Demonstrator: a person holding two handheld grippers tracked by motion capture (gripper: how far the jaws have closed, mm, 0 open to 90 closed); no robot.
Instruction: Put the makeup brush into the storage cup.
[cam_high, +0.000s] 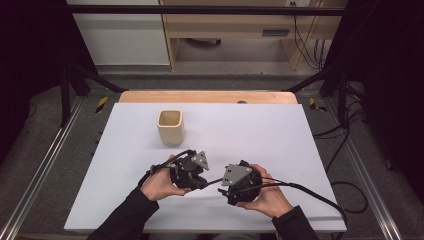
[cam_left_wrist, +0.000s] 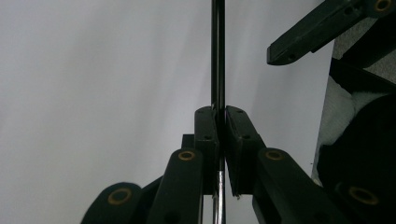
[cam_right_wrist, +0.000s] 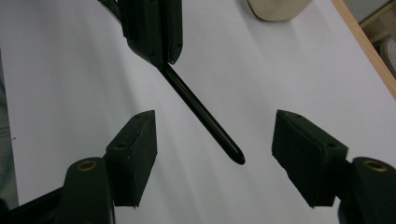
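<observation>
Clamping a black pen (cam_right_wrist: 203, 116), left gripper (cam_left_wrist: 220, 140) hides its rear end; right gripper (cam_right_wrist: 215, 158) gapes around its tip.

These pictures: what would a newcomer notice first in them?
First, the thin black pen clamped in the shut left gripper, its free end between the open jaws of the right gripper, which touch nothing. Then the cream cup, upright and alone farther back on the white table.

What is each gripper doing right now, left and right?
Left gripper: shut on a thin black pen-like rod.
Right gripper: open, its jaws on either side of the rod's free tip without touching it.
</observation>
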